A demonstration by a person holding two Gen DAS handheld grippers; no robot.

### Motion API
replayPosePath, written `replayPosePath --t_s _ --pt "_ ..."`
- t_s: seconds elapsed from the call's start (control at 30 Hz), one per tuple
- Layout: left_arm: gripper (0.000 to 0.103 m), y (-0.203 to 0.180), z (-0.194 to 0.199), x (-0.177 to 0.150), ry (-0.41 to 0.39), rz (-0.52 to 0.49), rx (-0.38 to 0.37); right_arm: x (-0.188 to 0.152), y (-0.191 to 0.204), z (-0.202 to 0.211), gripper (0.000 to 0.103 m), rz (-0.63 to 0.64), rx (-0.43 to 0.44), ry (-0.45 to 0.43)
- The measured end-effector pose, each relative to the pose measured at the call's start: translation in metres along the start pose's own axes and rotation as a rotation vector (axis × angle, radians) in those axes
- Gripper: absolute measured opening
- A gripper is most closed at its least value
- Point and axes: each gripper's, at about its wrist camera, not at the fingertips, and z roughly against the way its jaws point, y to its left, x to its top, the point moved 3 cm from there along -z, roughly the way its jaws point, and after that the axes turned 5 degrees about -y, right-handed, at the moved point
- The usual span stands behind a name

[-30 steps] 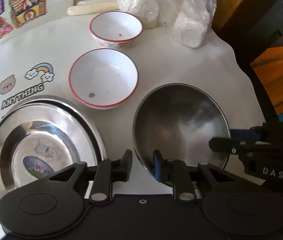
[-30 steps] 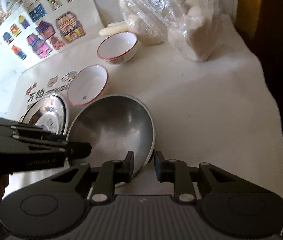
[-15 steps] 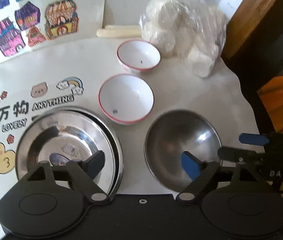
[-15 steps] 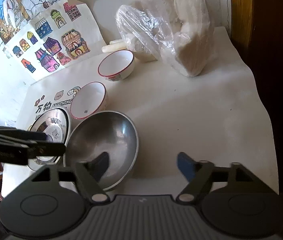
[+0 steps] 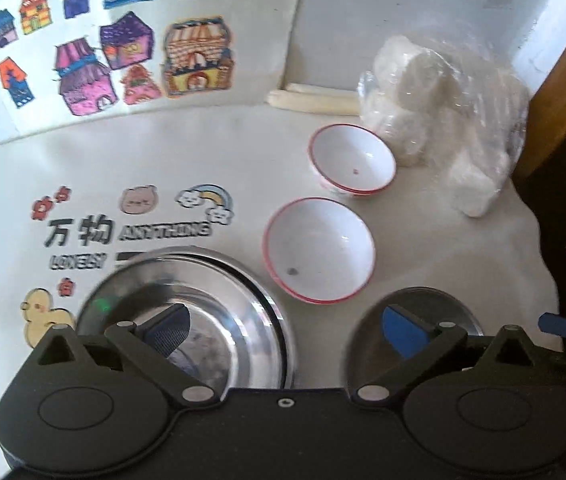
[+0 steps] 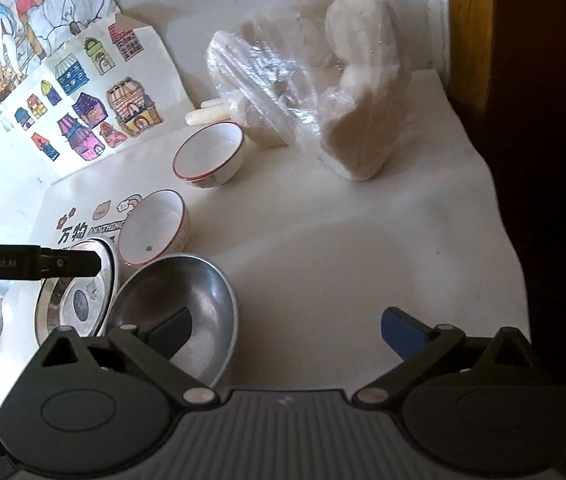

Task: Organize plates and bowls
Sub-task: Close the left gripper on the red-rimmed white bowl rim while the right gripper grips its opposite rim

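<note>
- Table (image 6: 363, 248): a surface under a white cloth printed with cartoon motifs; every dish stands on it. A plastic bag of white lumps (image 6: 347, 92) leans against the wall at the back.
- Left gripper (image 5: 285, 326) and right gripper (image 6: 285, 326): the jaws of both are opening and already stand wide, with nothing between the pads. Both hang above the near dishes and grasp nothing.
- Stacked steel plates (image 5: 219, 280): shallow, mirror-bright dishes nested one in another at the near left, under the left gripper. They are judged stiff, moderately heavy and slippery; the flat rim offers the only purchase, one finger above it and one below.
- Steel bowl (image 6: 191, 292): a round-bottomed bowl just right of the plates, its rim close to theirs. It is judged light, rigid and prone to rock or skid; a pinch across the thin rim suits it best.
- Near white bowl (image 5: 319, 250): red-rimmed, upright, just behind the steel bowl. It looks like ceramic or melamine, so possibly fragile; its smooth wall is best taken at the lip.
- Far white bowl (image 5: 353, 160): the same pattern, near the bag. It would probably nest with its twin.
</note>
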Motion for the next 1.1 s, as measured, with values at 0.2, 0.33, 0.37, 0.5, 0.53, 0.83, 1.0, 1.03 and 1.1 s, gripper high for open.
replayPosePath --t_s 0.2,0.33,0.37,0.5,0.53,0.83,1.0,1.03,1.1 --pt "0.102 0.014 -0.001 0.009 -0.004 -0.032 0.027 0.008 0.017 -0.012 0.103 0.03 -0.002 -0.022" --pt "0.102 0.021 -0.01 0.025 -0.01 -0.058 0.038 0.015 0.028 -0.015 0.103 0.058 -0.012 -0.05" --pt "0.102 0.022 -0.013 0.029 -0.009 -0.066 0.043 0.017 0.031 -0.015 0.103 0.064 -0.012 -0.057" --pt "0.102 0.022 -0.031 0.043 -0.002 -0.108 0.053 0.024 0.043 -0.021 0.103 0.082 -0.028 -0.067" --pt "0.102 0.022 -0.036 0.045 0.004 -0.122 0.056 0.025 0.046 -0.023 0.103 0.088 -0.03 -0.069" --pt "0.102 0.017 -0.069 0.055 0.096 -0.307 0.085 0.036 0.072 -0.052 0.103 0.166 -0.055 -0.049" --pt "0.102 0.017 -0.077 0.062 0.122 -0.342 0.072 0.041 0.08 -0.069 0.103 0.176 -0.034 -0.023" --pt "0.102 0.017 -0.078 0.063 0.124 -0.352 0.069 0.042 0.082 -0.073 0.103 0.182 -0.029 -0.016" --pt "0.102 0.016 -0.08 0.064 0.131 -0.374 0.071 0.044 0.085 -0.079 0.103 0.193 -0.025 -0.007"
